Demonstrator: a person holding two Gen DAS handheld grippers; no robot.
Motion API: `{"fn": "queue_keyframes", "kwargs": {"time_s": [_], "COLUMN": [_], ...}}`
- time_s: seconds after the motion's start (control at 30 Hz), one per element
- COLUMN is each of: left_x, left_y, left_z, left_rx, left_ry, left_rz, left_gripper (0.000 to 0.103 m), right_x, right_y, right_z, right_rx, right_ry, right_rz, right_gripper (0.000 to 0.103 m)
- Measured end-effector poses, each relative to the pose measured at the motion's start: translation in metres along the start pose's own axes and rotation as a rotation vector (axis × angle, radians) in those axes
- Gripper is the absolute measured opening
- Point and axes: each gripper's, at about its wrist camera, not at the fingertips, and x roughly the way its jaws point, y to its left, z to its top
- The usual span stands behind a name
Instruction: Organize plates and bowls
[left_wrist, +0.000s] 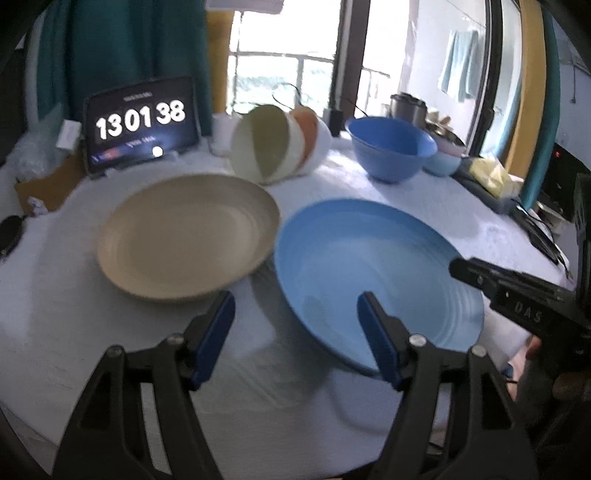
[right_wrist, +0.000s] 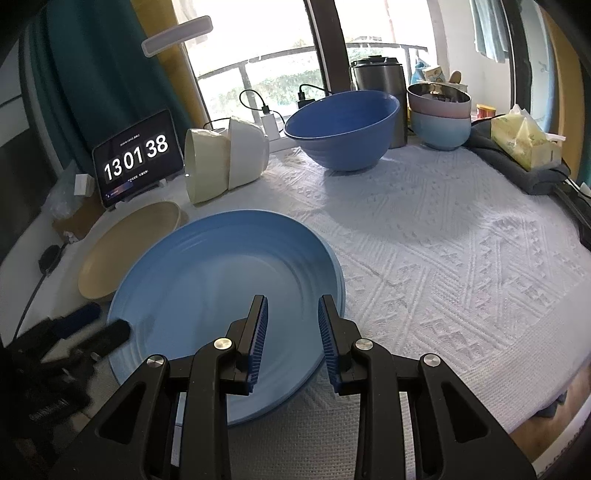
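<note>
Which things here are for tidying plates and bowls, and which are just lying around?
For the job: blue plate, beige plate, big blue bowl, cream bowls on their side, stacked pastel bowls.
Lying about: clock tablet, tissue pack, metal canister.

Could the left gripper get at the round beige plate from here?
Probably yes: the left gripper is open, the round beige plate lies just ahead, nothing between.

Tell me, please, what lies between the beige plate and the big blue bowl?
The stack of tipped-over bowls lies between beige plate and big blue bowl, seen in the left wrist view.
</note>
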Motion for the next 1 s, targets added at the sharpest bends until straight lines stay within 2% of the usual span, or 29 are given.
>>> {"fn": "queue_keyframes", "kwargs": {"time_s": [0.43,1.0], "left_x": [-0.001,-0.003], "left_y": [0.037,0.093], "left_z": [0.003,0.019], "left_rx": [-0.076,-0.145], "left_ry": [-0.033,-0.09], "left_rz": [0.062,0.124], "left_gripper": [0.07,0.069], "right_x": [0.005,0.031], "right_y": [0.008,0.059], "right_z": [0.007,0.037], "right_rx": [-0.012,-0.102], "right_ry": [-0.005,0.007], "right_rz": [-0.028,0.007], "right_gripper": [0.03,0.03]}}
